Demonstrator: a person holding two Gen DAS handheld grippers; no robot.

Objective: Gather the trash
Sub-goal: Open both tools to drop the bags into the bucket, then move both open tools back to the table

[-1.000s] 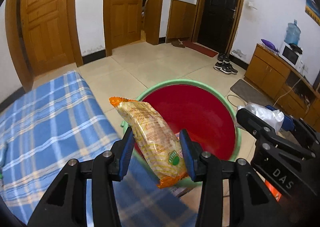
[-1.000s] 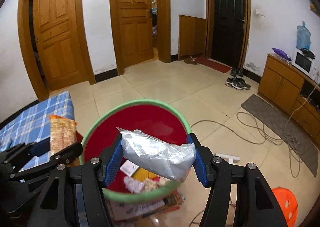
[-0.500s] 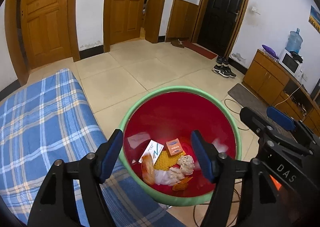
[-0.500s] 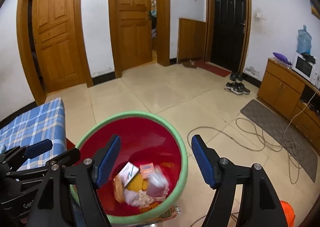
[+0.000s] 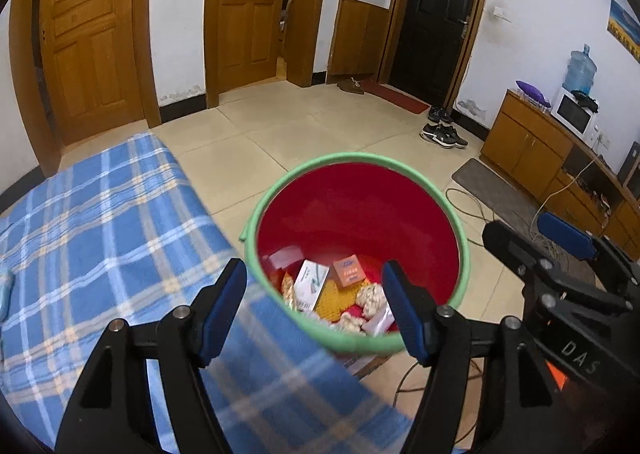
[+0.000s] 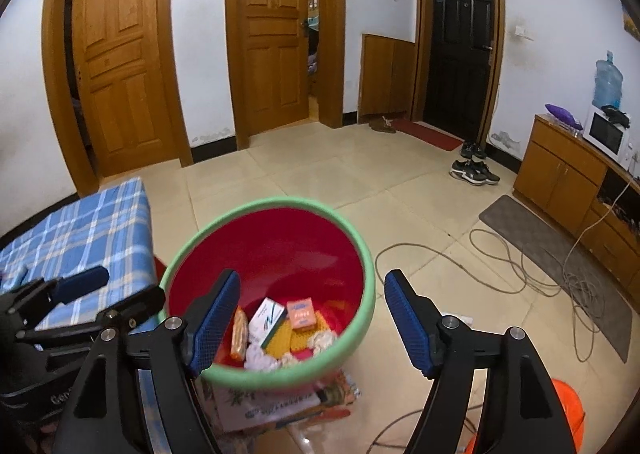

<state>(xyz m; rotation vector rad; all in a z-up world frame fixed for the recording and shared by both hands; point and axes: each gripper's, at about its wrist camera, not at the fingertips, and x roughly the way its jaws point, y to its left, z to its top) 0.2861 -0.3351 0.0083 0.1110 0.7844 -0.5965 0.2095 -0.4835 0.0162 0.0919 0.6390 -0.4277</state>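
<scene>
Two grippers hang side by side over a red bin, both with nothing between their blue pads. Furthest left lies the blue plaid cloth (image 5: 100, 238), running up to the bin's near edge. The left gripper (image 5: 312, 310) is above that edge, its jaws spread wide and empty. Next comes the red bin (image 5: 360, 210) with its green rim, standing on the tiled floor (image 6: 320, 174). The trash sits in its bottom: a white box (image 6: 267, 321), a small orange box (image 6: 302, 313), an orange snack packet (image 6: 238, 334), something yellow and some crumpled white paper (image 6: 262, 363). The right gripper (image 6: 312, 324) is over the bin's nearer right part, its jaws also spread and empty. Right of the bin, a cable (image 6: 500, 278) loops across the floor, and a wooden cabinet (image 6: 560, 170) with a microwave (image 6: 606, 136) stands by the wall.
</scene>
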